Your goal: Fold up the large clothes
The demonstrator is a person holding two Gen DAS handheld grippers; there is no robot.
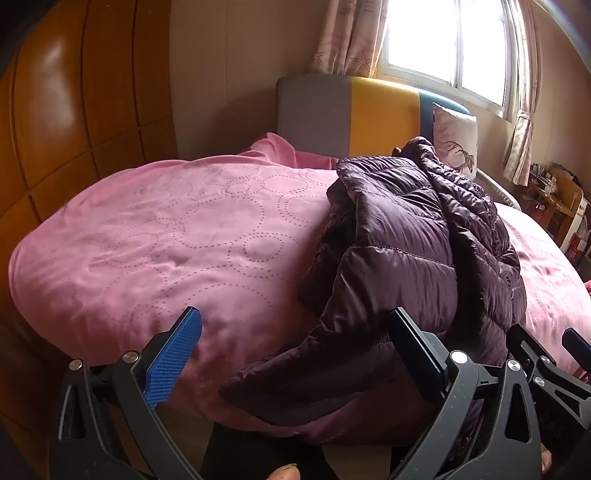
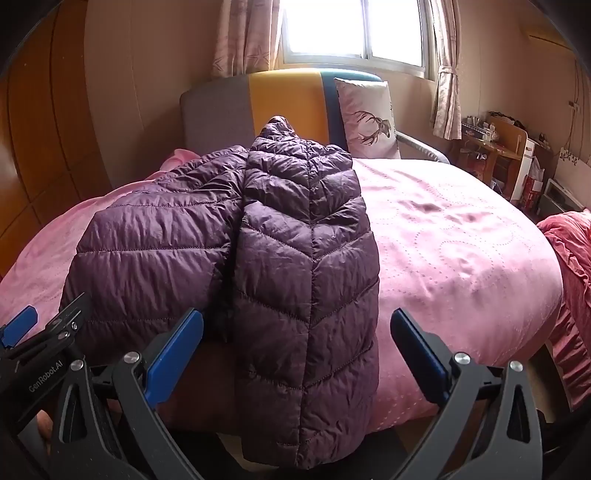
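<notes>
A: Item one, main article?
B: Purple quilted down jacket (image 2: 295, 266), lying lengthwise on pink bedspread (image 2: 461, 251), hood end toward headboard (image 2: 284, 99), hem end hanging over near edge of bed. Partly folded along its length: one chevron-stitched panel on top in right wrist view, a second panel with straight stitching spread flat to its left. Seen from left wrist view as a bunched ridge (image 1: 406, 240) on right part of bedspread (image 1: 166, 229), with a loose flap drooping over bed edge.

A: Item two, tools?
B: Left gripper (image 1: 295, 354), blue-padded, jaws spread wide, nothing pinched; drooping jacket flap lies in the gap beyond the fingertips, no pad pressing on it. Right gripper (image 2: 295, 350), jaws likewise spread wide, hanging hem panel framed between the fingers, pads clear of fabric. Both angled downward toward near edge of bed. Also visible: left gripper (image 2: 26, 332) at lower left of right wrist view; right gripper (image 1: 543, 354) at lower right of left wrist view.

A: Item three, surroundings?
B: Headboard in grey, yellow and dark blue panels. White pillow (image 2: 369, 114) with deer print propped against it, just right of jacket's hood end. Window (image 2: 354, 29) above headboard, patterned curtains (image 2: 447, 70) at sides. Wooden wardrobe (image 1: 74, 110) along left wall. Cluttered wooden desk (image 2: 495, 147) at far right. Red ruffled cloth (image 2: 569, 251) beside bed, right edge.

A: Item four, persons?
B: Fingertip (image 1: 284, 472) at bottom edge of left wrist view only.
</notes>
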